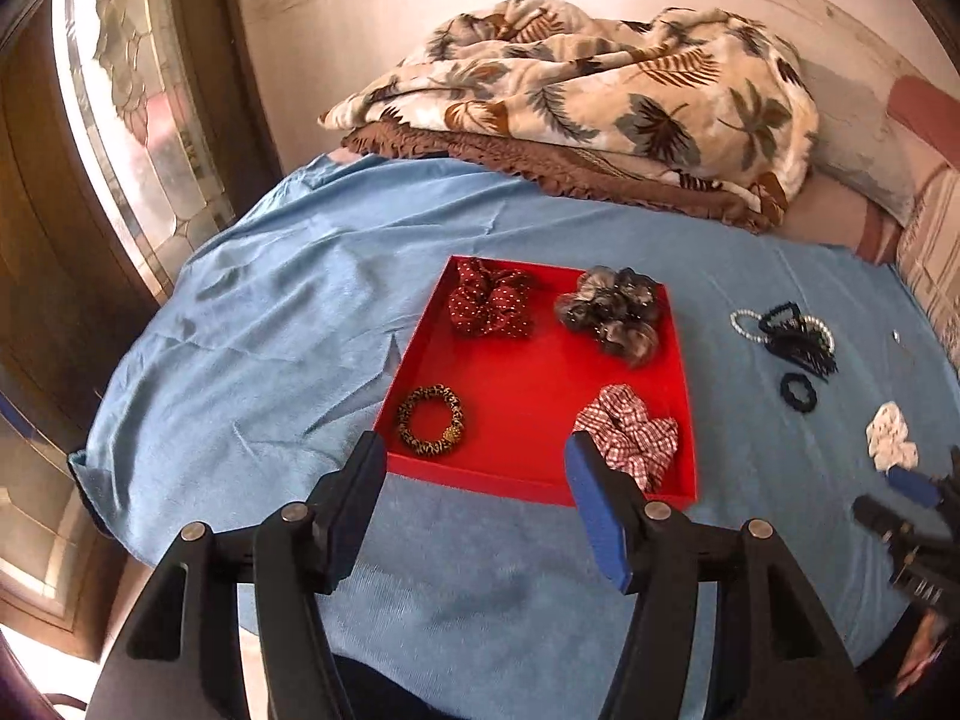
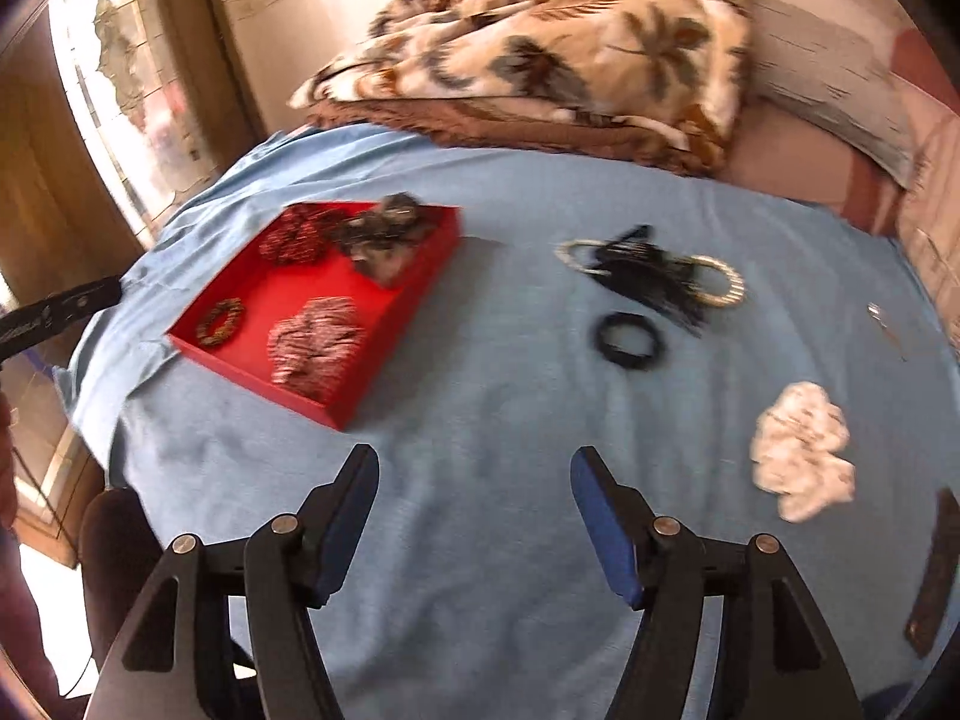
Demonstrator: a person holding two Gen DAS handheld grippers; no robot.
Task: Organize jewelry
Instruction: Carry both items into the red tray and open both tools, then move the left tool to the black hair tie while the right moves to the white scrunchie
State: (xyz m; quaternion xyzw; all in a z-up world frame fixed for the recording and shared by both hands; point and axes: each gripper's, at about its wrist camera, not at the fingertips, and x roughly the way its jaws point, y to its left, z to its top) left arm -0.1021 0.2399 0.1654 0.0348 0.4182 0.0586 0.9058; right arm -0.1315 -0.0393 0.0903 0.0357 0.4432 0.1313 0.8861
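A red tray (image 1: 528, 396) lies on the blue cloth and holds a dotted red scrunchie (image 1: 492, 300), a grey scrunchie (image 1: 612, 312), a leopard hair band (image 1: 429, 420) and a checked red scrunchie (image 1: 630, 438). My left gripper (image 1: 474, 456) is open and empty just before the tray's near edge. My right gripper (image 2: 474, 468) is open and empty above bare cloth, right of the tray (image 2: 384, 330). Loose on the cloth lie a black hair claw (image 2: 648, 276) over two pearl bracelets (image 2: 726, 282), a black hair tie (image 2: 630, 342) and a white scrunchie (image 2: 804, 450).
A leaf-patterned blanket (image 1: 600, 96) is heaped at the back of the bed. A small metal piece (image 2: 882, 318) lies at the far right. A wooden door with frosted glass (image 1: 120, 120) stands to the left. The cloth's left edge drops off.
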